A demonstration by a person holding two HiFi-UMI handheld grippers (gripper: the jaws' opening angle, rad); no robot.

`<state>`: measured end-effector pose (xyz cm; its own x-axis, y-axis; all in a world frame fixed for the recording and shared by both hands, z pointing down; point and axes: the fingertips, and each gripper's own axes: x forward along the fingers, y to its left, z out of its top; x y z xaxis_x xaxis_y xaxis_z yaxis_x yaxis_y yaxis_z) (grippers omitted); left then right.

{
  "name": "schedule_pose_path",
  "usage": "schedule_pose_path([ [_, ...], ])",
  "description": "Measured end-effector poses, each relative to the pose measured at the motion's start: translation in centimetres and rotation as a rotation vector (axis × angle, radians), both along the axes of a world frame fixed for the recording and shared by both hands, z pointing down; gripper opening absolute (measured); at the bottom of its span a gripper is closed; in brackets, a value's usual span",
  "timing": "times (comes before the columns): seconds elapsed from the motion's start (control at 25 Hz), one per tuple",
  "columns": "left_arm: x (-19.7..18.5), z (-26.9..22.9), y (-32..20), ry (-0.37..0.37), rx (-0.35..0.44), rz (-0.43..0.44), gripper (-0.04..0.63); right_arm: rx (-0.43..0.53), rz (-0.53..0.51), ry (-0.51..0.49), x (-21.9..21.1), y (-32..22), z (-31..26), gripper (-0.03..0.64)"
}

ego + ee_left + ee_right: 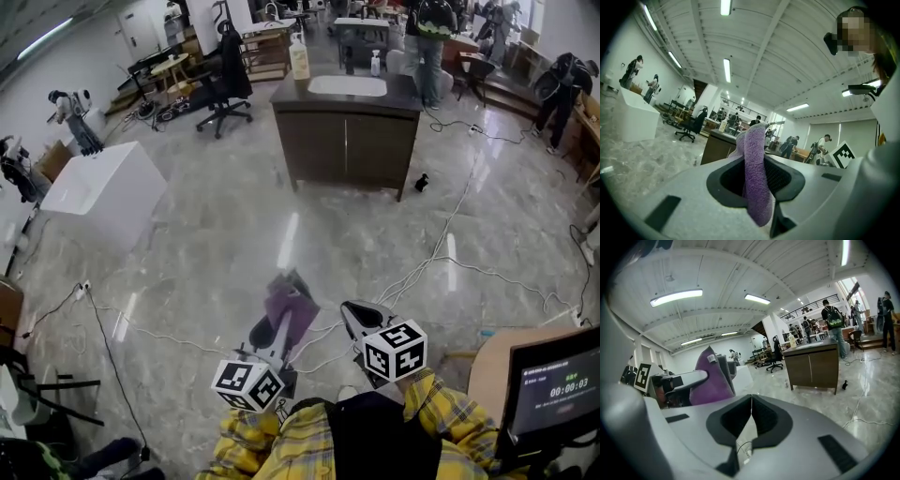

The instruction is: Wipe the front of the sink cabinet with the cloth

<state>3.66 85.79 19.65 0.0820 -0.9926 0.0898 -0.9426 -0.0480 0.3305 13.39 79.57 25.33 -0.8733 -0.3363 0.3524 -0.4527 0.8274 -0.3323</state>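
The dark brown sink cabinet with a white basin stands far ahead across the floor; its two front doors face me. It also shows in the left gripper view and the right gripper view. My left gripper is shut on a purple cloth, which hangs between its jaws. The cloth also appears at the left of the right gripper view. My right gripper is shut with nothing in it. Both grippers are held low, near my body, well away from the cabinet.
A soap bottle stands on the cabinet's left corner. White cables run over the glossy floor. A white block sits at left, an office chair behind it. A monitor is at lower right. People stand at the back.
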Motion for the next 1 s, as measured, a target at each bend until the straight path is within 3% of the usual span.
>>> schedule_pose_path([
  [0.4,1.4,0.7,-2.4,-0.016,-0.047,0.018,0.081,-0.040,0.041,-0.024,1.6,-2.2,0.5,0.005],
  [0.64,1.6,1.5,-4.9,0.000,-0.056,0.073,0.081,-0.056,0.087,-0.010,2.1,-3.8,1.4,0.005],
  [1.0,-1.4,1.3,-9.4,0.008,-0.048,0.126,0.081,-0.042,0.115,0.015,-1.1,-8.0,1.2,0.005],
])
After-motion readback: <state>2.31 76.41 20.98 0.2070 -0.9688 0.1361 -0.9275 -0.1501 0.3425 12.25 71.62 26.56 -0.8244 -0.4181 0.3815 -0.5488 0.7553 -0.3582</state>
